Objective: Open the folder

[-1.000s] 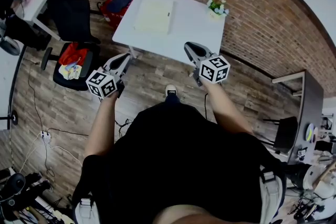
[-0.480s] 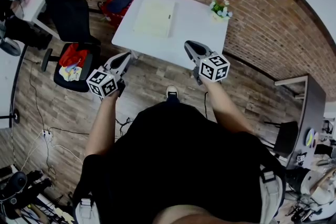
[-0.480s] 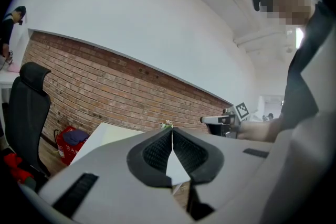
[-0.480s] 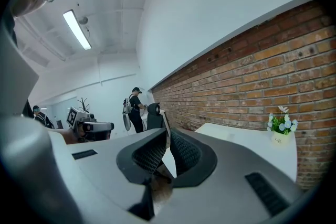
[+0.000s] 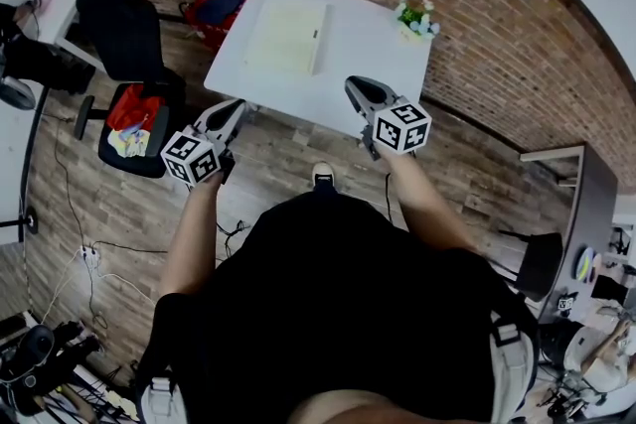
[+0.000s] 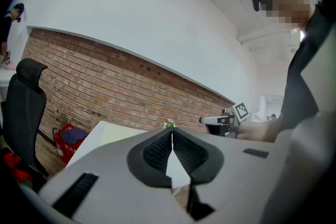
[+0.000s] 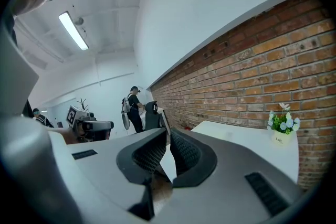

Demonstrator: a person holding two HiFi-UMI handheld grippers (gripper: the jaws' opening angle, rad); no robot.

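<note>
Both are seen shut and empty: left gripper point(image 5: 237, 106), right gripper point(image 5: 356, 86), near side of the table point(image 5: 370, 37). Folder point(image 5: 286, 35) is laid flat, closed, on the table's left half. It is judged light, thin and floppy; the cover is probably best pinched at the right edge.

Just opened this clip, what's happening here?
A person stands a little short of a white table, a two-jaw gripper in each hand. The left gripper and right gripper are both shut and empty, held out toward the table. The pale yellow folder lies flat and closed on the table's left half, with a pot of flowers at the far right corner. Opening it has not begun.
</note>
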